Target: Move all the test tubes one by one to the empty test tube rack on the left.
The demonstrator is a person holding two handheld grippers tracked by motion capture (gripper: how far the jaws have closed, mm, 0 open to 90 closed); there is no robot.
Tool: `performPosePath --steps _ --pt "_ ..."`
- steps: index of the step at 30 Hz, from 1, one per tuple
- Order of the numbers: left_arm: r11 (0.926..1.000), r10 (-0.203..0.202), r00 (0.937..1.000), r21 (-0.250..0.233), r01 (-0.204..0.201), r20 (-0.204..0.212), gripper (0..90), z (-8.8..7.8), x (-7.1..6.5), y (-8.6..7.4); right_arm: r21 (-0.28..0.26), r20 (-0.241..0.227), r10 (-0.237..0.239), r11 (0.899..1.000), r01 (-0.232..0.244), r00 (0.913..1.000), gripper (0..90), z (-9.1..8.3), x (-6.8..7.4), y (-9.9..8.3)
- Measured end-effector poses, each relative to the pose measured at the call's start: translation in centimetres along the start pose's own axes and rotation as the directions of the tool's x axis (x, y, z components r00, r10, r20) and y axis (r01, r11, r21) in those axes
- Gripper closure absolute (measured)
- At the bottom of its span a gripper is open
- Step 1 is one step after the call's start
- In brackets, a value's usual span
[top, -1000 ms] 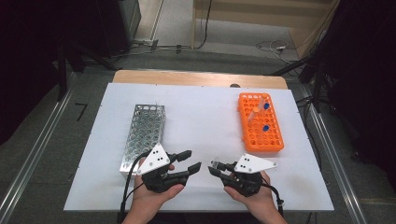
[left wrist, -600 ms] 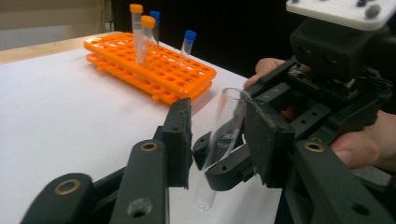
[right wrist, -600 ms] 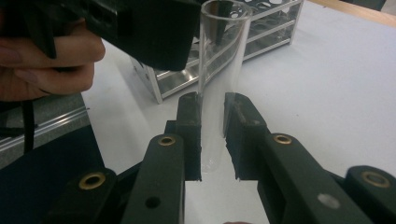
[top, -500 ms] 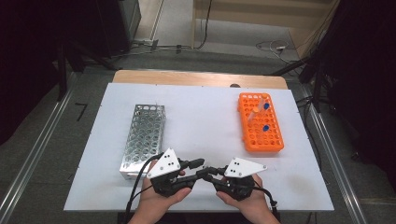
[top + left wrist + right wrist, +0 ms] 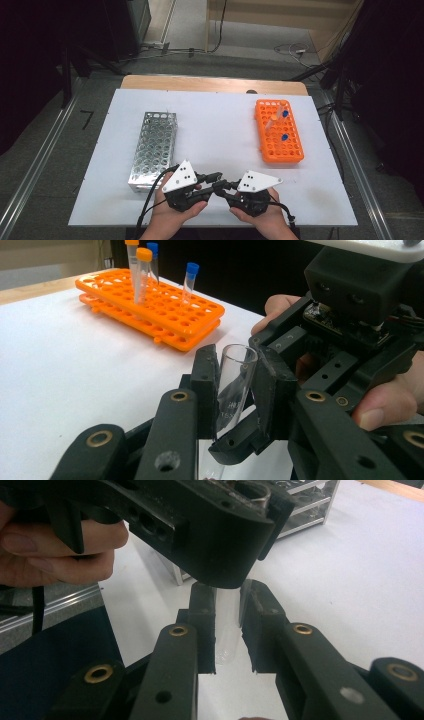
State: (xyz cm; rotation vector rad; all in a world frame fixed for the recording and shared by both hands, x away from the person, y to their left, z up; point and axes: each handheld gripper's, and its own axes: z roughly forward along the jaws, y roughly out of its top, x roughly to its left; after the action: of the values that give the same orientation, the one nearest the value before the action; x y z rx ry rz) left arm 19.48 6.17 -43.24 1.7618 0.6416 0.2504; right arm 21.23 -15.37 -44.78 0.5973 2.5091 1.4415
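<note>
I've got both grippers meeting nose to nose at the near edge of the white table (image 5: 215, 125), and between them is a clear, uncapped tube (image 5: 234, 385). The left gripper (image 5: 216, 177) has just been closing its jaws, and in the left gripper view its pads now press the glass from either side, the open mouth of the tube standing just above them. The right gripper (image 5: 223, 186) is clamped on the same tube lower down; in the right gripper view I see the clear wall pinched between its two black jaws.

So I read this as a hand-over in mid-step: both tools grip one tube, neither has let go. Next, I'd judge, one side has to ease off (the right, I'd guess, since the left has only now taken hold) and it must open cleanly without dragging the glass sideways. After that the tube wants carrying to a rack, either the metal rack (image 5: 152, 147) at the left or the orange rack (image 5: 278, 132) at the right, where a few blue-capped and orange-capped tubes (image 5: 189, 277) already stand upright.

Against a second ago: the grippers sat apart then, tips not touching, the left one gaping. Half a second back they had drawn close. Now they overlap at the tube, and the racks haven't budged.
</note>
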Motion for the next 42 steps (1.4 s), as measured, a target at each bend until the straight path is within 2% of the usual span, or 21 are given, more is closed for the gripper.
performPosePath --steps 7,15,20,21,22,24,25,26,28,31,32,35,36,40,41,42 --pt "0.9999 0.014 0.9996 0.007 -0.014 -0.026 76.1 0.0 0.0 0.0 0.004 -0.002 0.004 1.000 -0.004 1.0000 74.0 0.1 0.0 -0.1" --pt "0.9999 -0.012 0.9998 0.002 0.012 -0.018 76.6 -0.3 0.3 0.0 -0.001 -0.009 0.007 1.000 -0.007 0.9999 72.8 0.1 0.0 -0.1" --pt "0.9998 -0.020 0.9994 -0.010 0.019 -0.029 76.6 -0.7 0.7 0.1 -0.005 -0.026 0.023 1.000 -0.023 0.9994 47.5 -0.2 -0.4 -0.2" --pt "0.9998 -0.020 0.9994 -0.010 0.019 -0.029 76.6 -0.7 0.7 0.1 -0.005 -0.026 0.023 1.000 -0.023 0.9994 47.5 -0.2 -0.4 -0.2" --pt "0.9997 -0.022 0.9992 -0.011 0.021 -0.032 76.6 -0.8 0.8 0.1 -0.011 -0.035 0.024 1.000 -0.025 0.9991 43.0 -0.3 -0.5 -0.3" --pt "0.9997 -0.023 0.9990 -0.012 0.023 -0.039 76.6 -1.1 0.9 0.2 -0.018 -0.044 0.038 0.999 -0.038 0.9983 34.0 -0.6 -0.8 -0.3" --pt "0.9995 -0.026 0.9988 -0.018 0.025 -0.043 76.6 -1.3 1.0 0.2 -0.025 -0.047 0.040 0.999 -0.041 0.9981 26.5 -1.1 -1.2 -0.4" --pt "0.9995 -0.028 0.9985 -0.019 0.027 -0.048 76.6 -1.4 1.1 0.2 -0.027 -0.043 0.041 0.999 -0.043 0.9982 23.4 -1.5 -1.4 -0.5" --pt "0.9994 -0.028 0.9980 -0.021 0.027 -0.056 76.6 -1.7 1.3 0.3 -0.031 -0.034 0.045 0.998 -0.046 0.9984 21.0 -1.8 -1.7 -0.6" --pt "0.9992 -0.032 0.9968 -0.027 0.030 -0.073 76.6 -2.4 1.8 0.4 -0.044 0.005 0.065 0.997 -0.064 0.9979 12.0 -3.2 -2.8 -1.1" --pt "0.9990 -0.034 0.9965 -0.031 0.031 -0.077 76.6 -2.6 2.0 0.4 -0.044 0.005 0.065 0.997 -0.064 0.9979 12.0 -3.2 -2.8 -1.1" --pt "0.9986 -0.038 0.9948 -0.041 0.034 -0.095 76.6 -3.3 2.6 0.6 -0.034 0.056 0.081 0.996 -0.079 0.9951 1.9 -4.4 -4.3 -2.0" --pt "0.9984 -0.041 0.9941 -0.043 0.037 -0.100 76.6 -3.5 2.8 0.7 -0.034 0.056 0.081 0.996 -0.079 0.9951 1.9 -4.4 -4.3 -2.0" --pt "0.9980 -0.043 0.9910 -0.052 0.036 -0.126 76.6 -4.2 3.7 1.0 -0.048 0.068 0.112 0.993 -0.109 0.9913 0.0 -5.8 -6.0 -3.1" --pt "0.9982 -0.039 0.9901 -0.050 0.032 -0.135 76.6 -4.4 3.9 1.2 -0.052 0.076 0.123 0.992 -0.119 0.9896 0.0 -6.2 -6.4 -3.3" --pt "0.9982 -0.039 0.9888 -0.050 0.032 -0.144 76.6 -4.5 4.1 1.3 -0.062 0.102 0.135 0.990 -0.129 0.9855 0.0 -6.8 -7.1 -3.7"
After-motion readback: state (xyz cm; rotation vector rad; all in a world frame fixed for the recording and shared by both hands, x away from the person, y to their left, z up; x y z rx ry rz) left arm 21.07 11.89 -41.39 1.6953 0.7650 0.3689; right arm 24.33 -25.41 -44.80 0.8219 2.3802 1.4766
